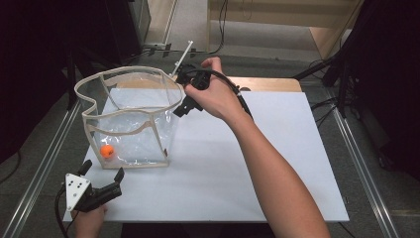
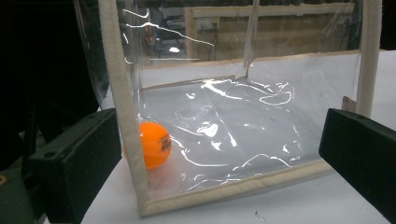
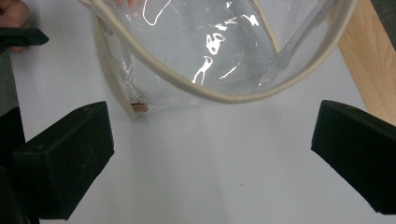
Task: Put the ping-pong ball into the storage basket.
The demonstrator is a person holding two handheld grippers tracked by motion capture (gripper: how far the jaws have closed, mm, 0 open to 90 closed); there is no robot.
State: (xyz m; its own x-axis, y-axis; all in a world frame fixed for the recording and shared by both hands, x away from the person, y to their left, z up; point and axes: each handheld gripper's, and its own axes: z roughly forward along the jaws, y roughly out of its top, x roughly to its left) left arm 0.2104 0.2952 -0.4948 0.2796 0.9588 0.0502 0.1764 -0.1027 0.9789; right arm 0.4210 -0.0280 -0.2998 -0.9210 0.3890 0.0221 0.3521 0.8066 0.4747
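A clear plastic bag (image 1: 130, 73) with beige trim stands open on the white board (image 1: 277, 148), and an orange ball (image 1: 107, 151) lies inside at its near left corner. My left gripper (image 1: 104, 168) is open just in front of that corner. In the left gripper view the ball (image 2: 155, 144) sits behind the bag's wall (image 2: 224, 135), between the wide jaws of the left gripper (image 2: 218, 140). My right gripper (image 1: 179, 92) hovers at the bag's far right rim. Its jaws stand wide apart in the right gripper view (image 3: 212, 130), nothing between them, the rim (image 3: 224, 98) just beyond.
The white board lies on a wooden table whose edge (image 3: 369, 70) shows at the right. Metal rails (image 1: 44, 163) run along both sides. A thin white rod (image 1: 182, 54) sticks up behind the bag. Dark equipment and cables surround the table.
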